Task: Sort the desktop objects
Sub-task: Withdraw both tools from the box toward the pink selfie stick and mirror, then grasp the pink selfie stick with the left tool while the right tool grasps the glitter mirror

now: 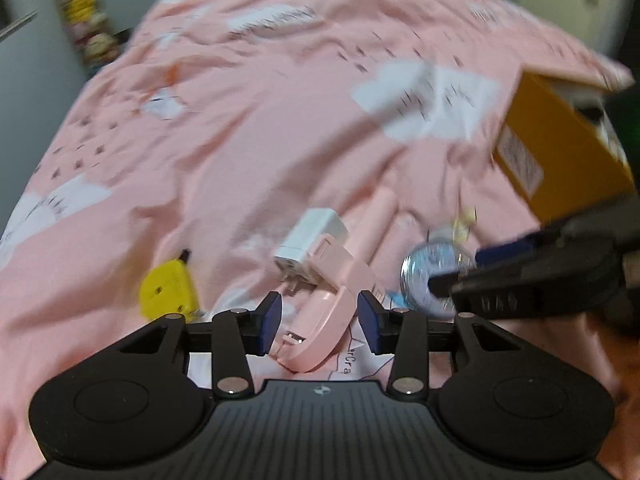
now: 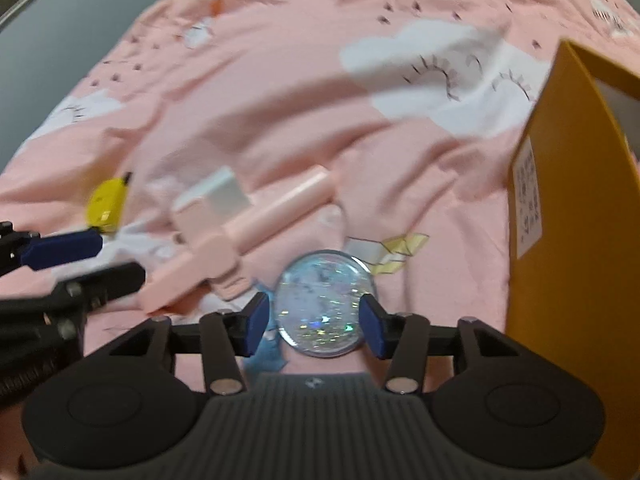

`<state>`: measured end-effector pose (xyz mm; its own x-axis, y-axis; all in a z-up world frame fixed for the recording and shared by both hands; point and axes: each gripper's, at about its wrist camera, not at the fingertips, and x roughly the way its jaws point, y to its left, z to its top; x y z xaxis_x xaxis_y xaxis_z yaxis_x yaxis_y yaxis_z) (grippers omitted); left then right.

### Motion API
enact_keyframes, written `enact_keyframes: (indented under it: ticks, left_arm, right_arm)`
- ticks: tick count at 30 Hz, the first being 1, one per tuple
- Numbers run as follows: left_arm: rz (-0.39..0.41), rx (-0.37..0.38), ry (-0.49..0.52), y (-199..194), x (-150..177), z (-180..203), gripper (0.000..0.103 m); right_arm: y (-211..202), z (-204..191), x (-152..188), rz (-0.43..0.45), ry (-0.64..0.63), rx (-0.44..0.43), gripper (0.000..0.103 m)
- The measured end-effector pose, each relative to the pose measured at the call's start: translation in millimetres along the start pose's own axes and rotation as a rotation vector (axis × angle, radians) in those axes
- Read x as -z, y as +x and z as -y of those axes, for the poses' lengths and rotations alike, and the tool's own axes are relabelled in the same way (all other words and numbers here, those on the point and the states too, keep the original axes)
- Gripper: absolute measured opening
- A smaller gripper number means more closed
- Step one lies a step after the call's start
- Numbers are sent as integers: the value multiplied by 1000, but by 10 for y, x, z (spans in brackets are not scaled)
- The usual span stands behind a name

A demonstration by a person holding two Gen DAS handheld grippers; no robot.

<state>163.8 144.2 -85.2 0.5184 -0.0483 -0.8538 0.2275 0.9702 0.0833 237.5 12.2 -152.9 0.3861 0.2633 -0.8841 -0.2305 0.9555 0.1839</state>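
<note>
The left gripper (image 1: 319, 322) stands apart, its pads straddling the near end of the pink handheld fan (image 1: 340, 280) without pressing on it. The right gripper (image 2: 314, 326) is likewise apart, bracketing the glitter disc (image 2: 326, 304), which lies flat on the pink cloth (image 2: 280, 120) just right of the fan. The orange box (image 2: 572, 240) stands upright further right of the fan.

Risks, as judged:
- White charger (image 1: 310, 242) rests on the fan; lifting the fan may tip it off.
- The disc is thin; closing high may skid over it.
- Both grippers work close together; collision is possible.
</note>
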Motion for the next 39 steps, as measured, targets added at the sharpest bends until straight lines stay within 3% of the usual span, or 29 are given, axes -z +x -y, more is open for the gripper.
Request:
enact_keyframes:
  ticks: [6,9,14,18,23,25,31,34,39]
  left_arm:
    - [-87,30,94,299,-26,45,52]
    - [-117,14,136,409,-18,87,52]
    - [-126,0,177,522,-25,140,52]
    - [-152,-38,247,646,7,250,52]
    - [-140,-88,332,665,67,384,46]
    - [-132,-102,351,648,86,411,44]
    - [-125,-99,339,634,77,402,44]
    - [-125,-107,360,672,66,444,43]
    - [-122,-113,352,722,33,471,40]
  right_arm:
    - [206,153,-21,-53,77,12,54]
    - [324,252,-30,-81,139,-37,59]
    - [398,237,-7,-80,132,-52,68]
    - [436,201,32,-67,119,-50,66]
    - [288,213,24,-41,126,-55,36]
    - [197,216,16,-32,136,-86,28]
    - [106,76,41,-51,140,-233,19]
    - [173,-12,83,-47,115,-186,18]
    - [162,72,65,-55,158,-200,14]
